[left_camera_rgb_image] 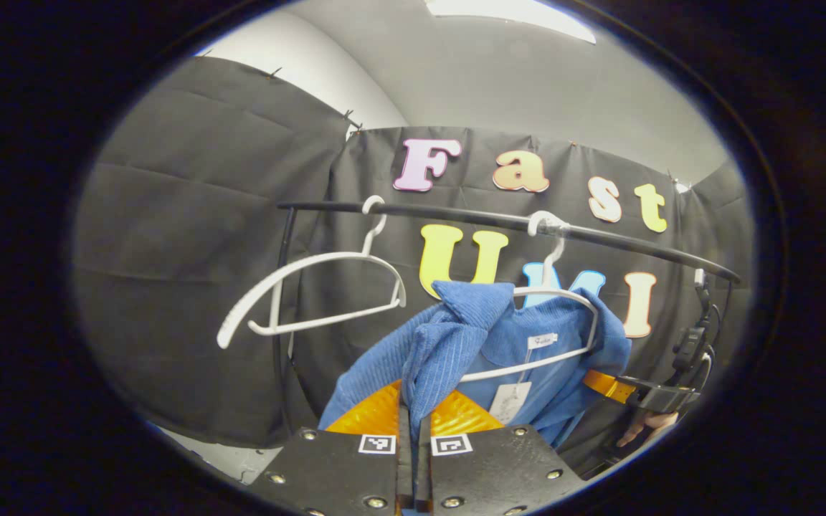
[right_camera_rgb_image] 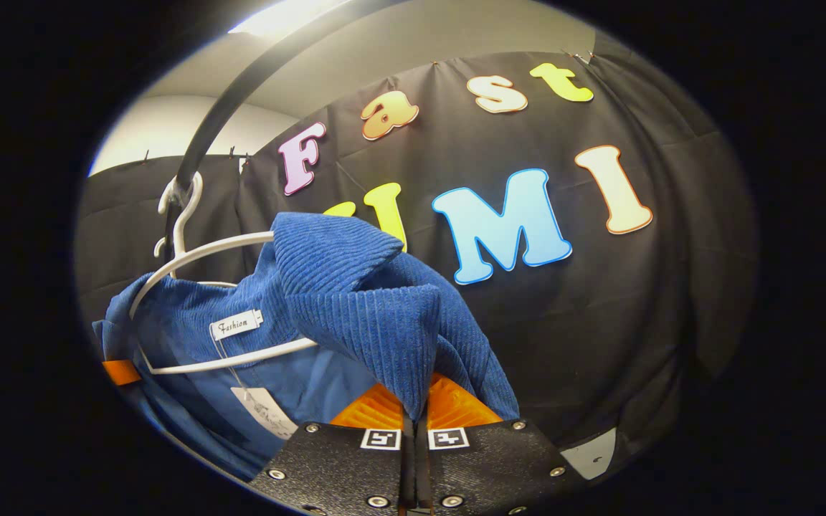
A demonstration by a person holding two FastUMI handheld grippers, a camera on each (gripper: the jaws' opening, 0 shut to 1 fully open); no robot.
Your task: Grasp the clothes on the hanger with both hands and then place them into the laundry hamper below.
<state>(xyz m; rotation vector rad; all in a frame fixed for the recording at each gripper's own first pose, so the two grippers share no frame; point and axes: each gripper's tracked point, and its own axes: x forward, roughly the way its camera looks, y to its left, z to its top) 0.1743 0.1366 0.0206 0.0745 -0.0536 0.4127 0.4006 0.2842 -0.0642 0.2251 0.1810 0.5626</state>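
Left gripper (left_camera_rgb_image: pixel 413 423) fingers pinch blue garment (left_camera_rgb_image: pixel 528 358) on white hanger (left_camera_rgb_image: pixel 563 294).

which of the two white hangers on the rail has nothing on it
The bare hanger, at the rail's left end in the left gripper view. The other hanger carries the blue garment, which both grippers' jaws pinch.

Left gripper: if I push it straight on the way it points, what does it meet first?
The left gripper is already shut on the blue shirt's shoulder, so more shirt comes first, then probably the white hanger inside it; depth is unclear.
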